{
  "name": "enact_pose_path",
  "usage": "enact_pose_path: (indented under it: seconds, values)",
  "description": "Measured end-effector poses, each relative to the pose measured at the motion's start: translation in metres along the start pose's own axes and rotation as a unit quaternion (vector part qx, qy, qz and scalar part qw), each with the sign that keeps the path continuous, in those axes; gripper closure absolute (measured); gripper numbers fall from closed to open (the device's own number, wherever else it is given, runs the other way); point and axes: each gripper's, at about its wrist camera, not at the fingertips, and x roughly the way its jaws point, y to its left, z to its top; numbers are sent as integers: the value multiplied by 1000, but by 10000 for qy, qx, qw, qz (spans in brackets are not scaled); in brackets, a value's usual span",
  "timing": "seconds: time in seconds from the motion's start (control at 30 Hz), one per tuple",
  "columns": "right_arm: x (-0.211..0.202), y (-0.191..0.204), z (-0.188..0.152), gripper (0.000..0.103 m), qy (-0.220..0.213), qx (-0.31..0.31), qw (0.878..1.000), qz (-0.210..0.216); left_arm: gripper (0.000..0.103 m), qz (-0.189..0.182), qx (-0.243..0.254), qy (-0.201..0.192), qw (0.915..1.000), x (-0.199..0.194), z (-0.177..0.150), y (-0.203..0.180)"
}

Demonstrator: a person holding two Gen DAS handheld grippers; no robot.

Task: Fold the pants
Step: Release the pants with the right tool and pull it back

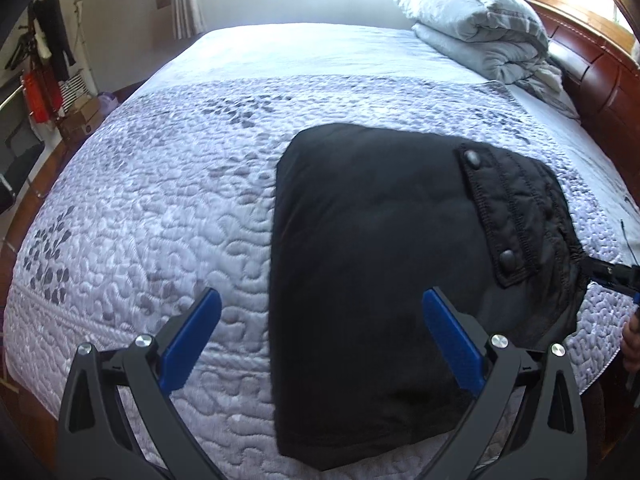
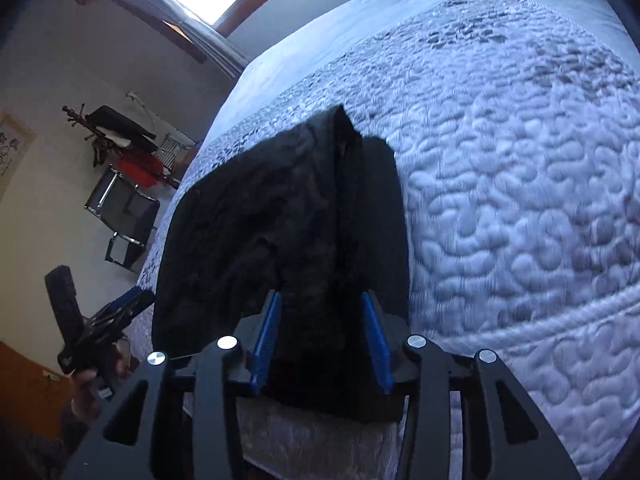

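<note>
The black pants [image 1: 372,272] lie folded into a compact rectangle on the quilted bedspread [image 1: 160,200], waistband with two snap buttons [image 1: 508,258] at the right end. My left gripper [image 1: 320,312] is open and empty, held above the pants' near left edge. My right gripper [image 2: 320,320] has its blue fingers [image 2: 266,336] on either side of a raised fold of the pants [image 2: 280,220] at the waistband end. It also shows in the left wrist view [image 1: 612,272] at the pants' right edge.
A folded grey duvet [image 1: 480,24] lies at the head of the bed by the wooden headboard [image 1: 600,80]. A coat rack with clothes [image 2: 120,136] and a black chair [image 2: 124,220] stand past the bed's far side. Windows are behind.
</note>
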Motion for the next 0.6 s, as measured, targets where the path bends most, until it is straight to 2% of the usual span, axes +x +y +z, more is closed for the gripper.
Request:
enact_pose_path:
  seconds: [0.03, 0.07, 0.13, 0.3, 0.47, 0.6]
  values:
    - [2, 0, -1, 61, 25, 9, 10000, 63, 3, 11, -28, 29, 10000, 1, -1, 2]
    - [3, 1, -1, 66, 42, 44, 9999, 128, 3, 13, -60, 61, 10000, 2, -3, 4]
    - [4, 2, 0, 67, 11, 37, 10000, 73, 3, 10, -160, 123, 9998, 5, -6, 9]
    - [-1, 22, -2, 73, 31, -443, 9980, -450, 3, -88, -349, 187, 9992, 9, -10, 13]
    - [-7, 46, -9, 74, -37, -1028, 9896, -1002, 3, -62, -333, 214, 9992, 12, -9, 10]
    - [-10, 49, -16, 74, -73, -1158, 9871, -1105, 3, -34, -267, 264, 9993, 14, -8, 5]
